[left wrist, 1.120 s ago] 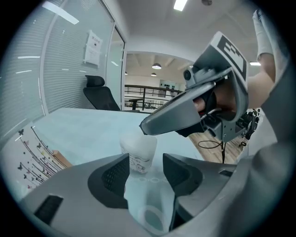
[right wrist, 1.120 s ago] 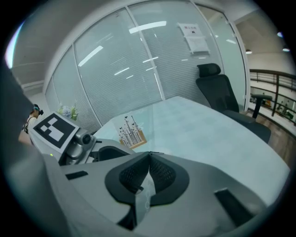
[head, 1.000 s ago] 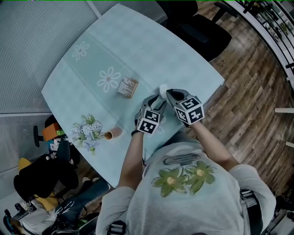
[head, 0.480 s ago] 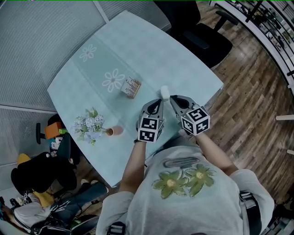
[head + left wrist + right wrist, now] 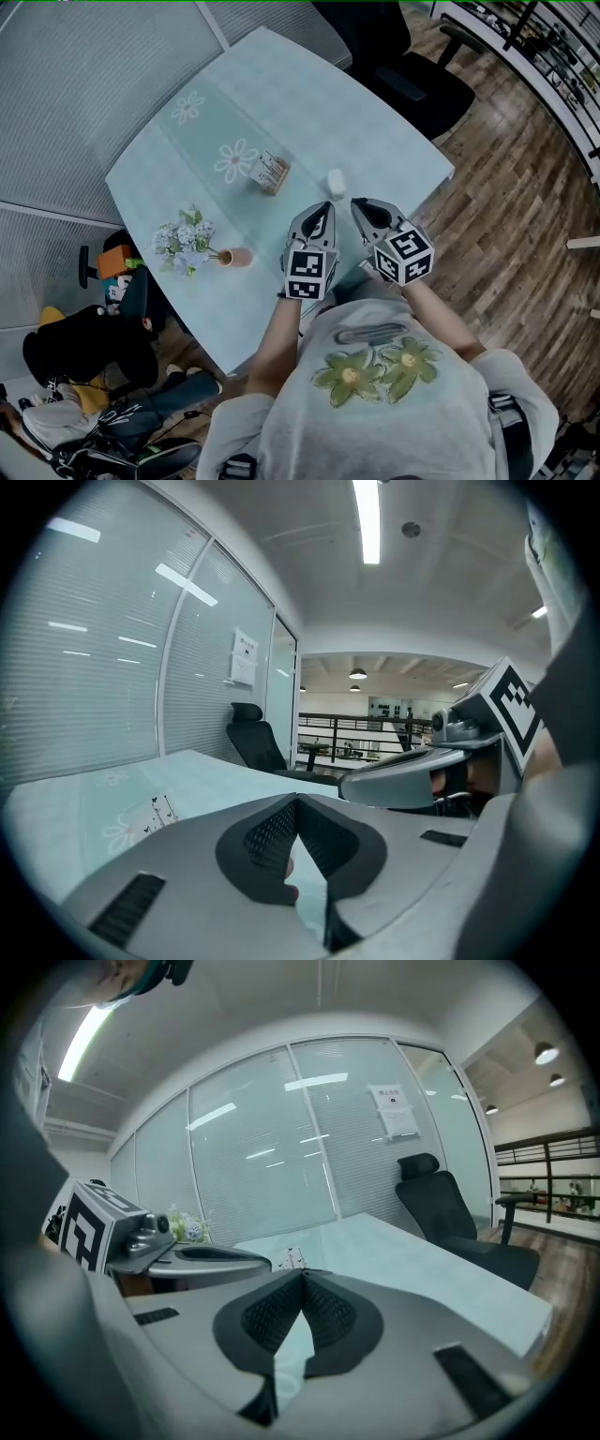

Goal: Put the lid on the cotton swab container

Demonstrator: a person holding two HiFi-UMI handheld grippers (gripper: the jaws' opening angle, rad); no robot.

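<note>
In the head view, the cotton swab container (image 5: pixel 336 181), a small white cylinder, is standing upright on the bench (image 5: pixel 281 103), near the edge facing the person and just ahead of the two grippers. It is sitting apart from both of them; the view is too small to tell whether its lid is seated. The left gripper (image 5: pixel 323 208) and the right gripper (image 5: pixel 358 204) are hovering side by side above the near edge of the bench, both pointing toward the container, with neither touching it. A small printed box (image 5: pixel 270 173) is lying to the left of the container, well apart from it. A bunch of flowers (image 5: pixel 185 246) is lying on its side near the left edge of the bench. A black office chair (image 5: pixel 412 75) is standing on the wooden floor beyond the far side. In the left gripper view, the jaws are pressing together at the tips, clenched with nothing between them; the printed box is showing at lower left, and the right gripper is showing alongside at the right. In the right gripper view, the jaws are likewise meeting at the tips, clenched and empty, with the left gripper alongside at the left and the bench stretching ahead.
</note>
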